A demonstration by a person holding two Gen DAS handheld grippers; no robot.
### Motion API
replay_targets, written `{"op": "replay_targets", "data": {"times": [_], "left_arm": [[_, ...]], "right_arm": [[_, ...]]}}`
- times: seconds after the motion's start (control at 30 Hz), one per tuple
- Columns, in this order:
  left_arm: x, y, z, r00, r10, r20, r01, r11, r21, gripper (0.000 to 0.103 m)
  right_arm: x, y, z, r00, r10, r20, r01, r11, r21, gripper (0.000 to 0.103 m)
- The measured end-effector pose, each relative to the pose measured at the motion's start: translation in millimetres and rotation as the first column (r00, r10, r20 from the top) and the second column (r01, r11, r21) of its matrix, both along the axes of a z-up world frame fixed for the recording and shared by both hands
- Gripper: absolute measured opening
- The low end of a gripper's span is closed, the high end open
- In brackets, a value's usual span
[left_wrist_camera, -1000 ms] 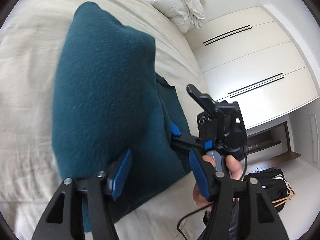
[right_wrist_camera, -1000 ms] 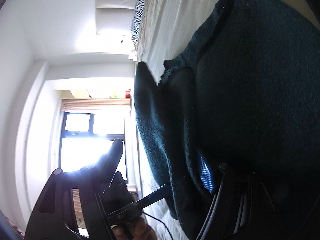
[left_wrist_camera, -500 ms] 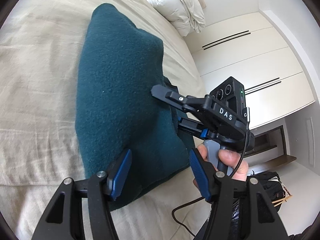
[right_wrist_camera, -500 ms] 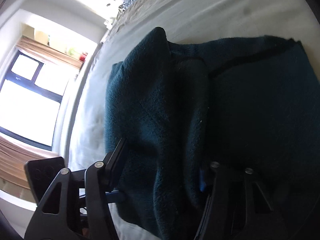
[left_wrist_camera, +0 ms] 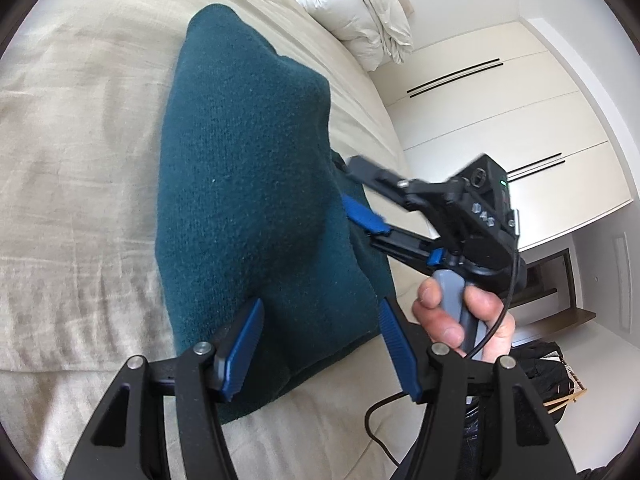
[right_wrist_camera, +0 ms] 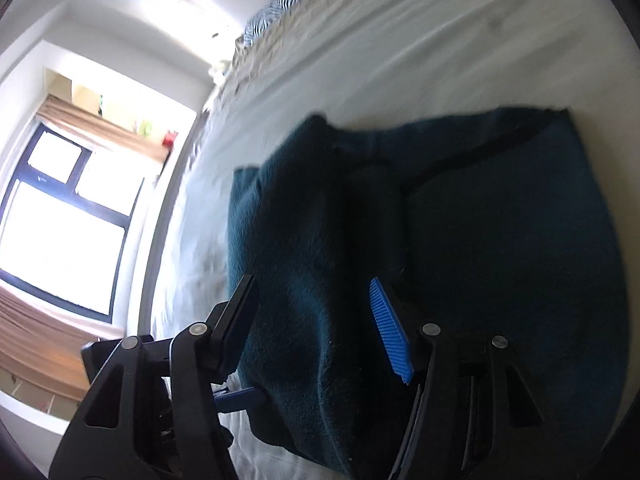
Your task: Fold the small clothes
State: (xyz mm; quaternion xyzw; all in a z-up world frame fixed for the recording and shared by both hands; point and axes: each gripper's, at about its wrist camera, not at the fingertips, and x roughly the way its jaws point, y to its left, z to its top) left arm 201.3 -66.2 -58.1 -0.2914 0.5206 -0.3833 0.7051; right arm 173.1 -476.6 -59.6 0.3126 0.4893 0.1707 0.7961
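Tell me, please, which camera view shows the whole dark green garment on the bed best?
The left wrist view shows it best: the dark green garment lies well lit on the bed, with nearly its full outline visible. In the right wrist view the garment is dark and blurred, and its lower part is hidden behind the right gripper.

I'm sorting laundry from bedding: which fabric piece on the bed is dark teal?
The fleece garment, spread under the camera. The bunched duvet beyond it is white, and the pillow at the far end of the bed is zebra-striped.
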Motion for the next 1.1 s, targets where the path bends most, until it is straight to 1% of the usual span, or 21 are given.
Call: {"op": "replay_targets", "data": {"times": [0.03, 0.07, 0.1, 0.13, 0.2, 0.23, 0.27, 0.3, 0.43, 0.53, 0.6, 0.63, 0.7, 0.73, 0.83, 0.87, 0.9, 0.93, 0.97, 1.0, 1.1], "left_arm": [[1, 0, 0, 1.0, -0.001, -0.002, 0.001, 1.0, 0.0, 0.062], [2, 0, 0, 1.0, -0.001, -0.005, 0.001, 1.0, -0.001, 0.062], [2, 1, 0, 1.0, -0.001, -0.005, 0.001, 1.0, -0.003, 0.062], [2, 1, 0, 1.0, -0.001, -0.006, 0.001, 1.0, -0.003, 0.062], [3, -1, -1, 1.0, 0.001, -0.005, -0.001, 1.0, 0.003, 0.062], [3, -2, -1, 1.0, 0.001, -0.004, -0.001, 1.0, 0.005, 0.062], [3, -3, -1, 1.0, 0.0, -0.004, 0.0, 1.0, 0.006, 0.062], [3, -4, 0, 1.0, -0.001, -0.002, 0.001, 1.0, 0.008, 0.062], [3, -12, 10, 1.0, -0.011, 0.024, 0.011, 1.0, 0.017, 0.062], [4, -19, 13, 0.999, -0.025, 0.04, 0.024, 0.999, 0.023, 0.063], [5, -28, 11, 0.998, -0.037, 0.043, 0.035, 0.998, 0.044, 0.063], [6, -33, 8, 0.998, -0.045, 0.043, 0.043, 0.997, 0.063, 0.064], [8, -39, 1, 0.998, -0.05, 0.028, 0.047, 0.995, 0.084, 0.064], [8, -40, -3, 0.999, -0.048, 0.016, 0.046, 0.995, 0.084, 0.064], [11, -38, -5, 0.999, -0.047, 0.006, 0.047, 0.996, 0.073, 0.063], [11, -36, -6, 0.999, -0.047, 0.002, 0.047, 0.997, 0.067, 0.063], [13, -33, -8, 0.999, -0.047, -0.003, 0.047, 0.997, 0.06, 0.062], [14, -31, -9, 0.999, -0.044, -0.008, 0.045, 0.997, 0.055, 0.06], [15, -29, -11, 0.999, -0.04, -0.015, 0.041, 0.998, 0.049, 0.058], [16, -26, -13, 0.999, -0.038, -0.019, 0.038, 0.998, 0.041, 0.058], [14, -23, -15, 0.999, -0.037, -0.016, 0.038, 0.999, 0.038, 0.057]], "right_arm": [[2, 6, -6, 0.999, 0.025, -0.025, -0.026, 1.0, -0.007, 0.056], [6, 14, -10, 0.998, 0.04, -0.046, -0.041, 0.999, -0.02, 0.052], [8, 20, -14, 0.997, 0.047, -0.061, -0.05, 0.998, -0.045, 0.044], [7, 23, -14, 0.997, 0.057, -0.06, -0.061, 0.996, -0.063, 0.042], [6, 25, -13, 0.996, 0.075, -0.055, -0.079, 0.994, -0.079, 0.029], [4, 26, -13, 0.996, 0.078, -0.05, -0.083, 0.992, -0.099, 0.025], [2, 26, -11, 0.996, 0.08, -0.047, -0.086, 0.989, -0.121, 0.012], [1, 25, -10, 0.996, 0.077, -0.042, -0.082, 0.988, -0.131, 0.01], [-10, 14, 4, 0.998, 0.061, 0.01, -0.059, 0.984, -0.169, 0.009], [-17, -3, 10, 0.999, 0.022, 0.026, -0.018, 0.989, -0.147, 0.009], [-28, -15, -5, 1.0, -0.012, 0.019, 0.014, 0.992, -0.127, 0.009], [-28, -19, -14, 1.0, -0.017, -0.001, 0.016, 0.993, -0.117, 0.009], [-18, 0, -26, 0.999, -0.002, -0.032, -0.001, 0.994, -0.111, 0.01], [-18, 3, -30, 1.0, -0.008, -0.03, 0.005, 0.995, -0.098, 0.01], [-21, -2, -28, 0.999, -0.043, -0.033, 0.043, 0.999, -0.023, 0.02], [-23, -8, -25, 0.997, -0.07, -0.029, 0.07, 0.997, -0.024, 0.029], [-21, -24, -20, 0.996, -0.089, -0.026, 0.088, 0.996, -0.025, 0.045], [-23, -30, -18, 0.992, -0.122, -0.018, 0.122, 0.993, -0.01, 0.054], [-24, -38, -17, 0.989, -0.148, -0.012, 0.148, 0.989, 0.021, 0.061], [-23, -51, -18, 0.989, -0.148, -0.014, 0.148, 0.988, 0.043, 0.061], [-14, -44, -27, 0.995, -0.091, -0.041, 0.094, 0.993, 0.074, 0.061]]}}
